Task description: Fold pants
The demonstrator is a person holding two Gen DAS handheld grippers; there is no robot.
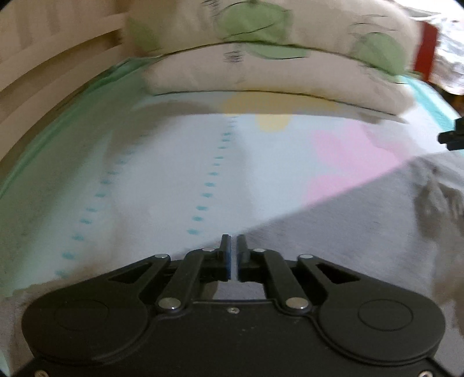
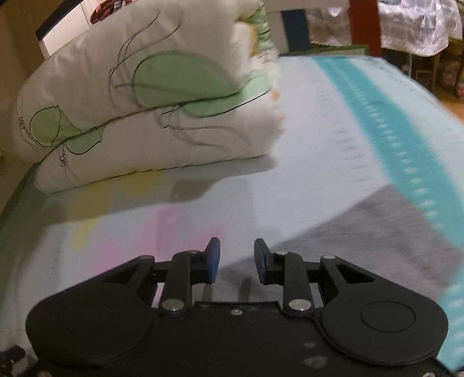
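The grey pants (image 1: 348,232) lie flat on the bed sheet (image 1: 159,174), filling the lower right of the left wrist view. My left gripper (image 1: 233,246) hovers at the pants' near edge, its jaws almost together with a thin gap and nothing visibly between them. In the right wrist view the pants (image 2: 362,246) stretch from under my right gripper (image 2: 237,255) toward the right. The right gripper is open and empty just above the grey cloth. A bit of the right gripper shows at the left wrist view's right edge (image 1: 452,134).
A folded cream duvet with green leaf prints (image 2: 139,110) is stacked at the head of the bed, also seen in the left wrist view (image 1: 261,58). The sheet has a teal band (image 2: 400,139) near the right edge. A red post (image 2: 364,26) and a lace-covered table stand beyond the bed.
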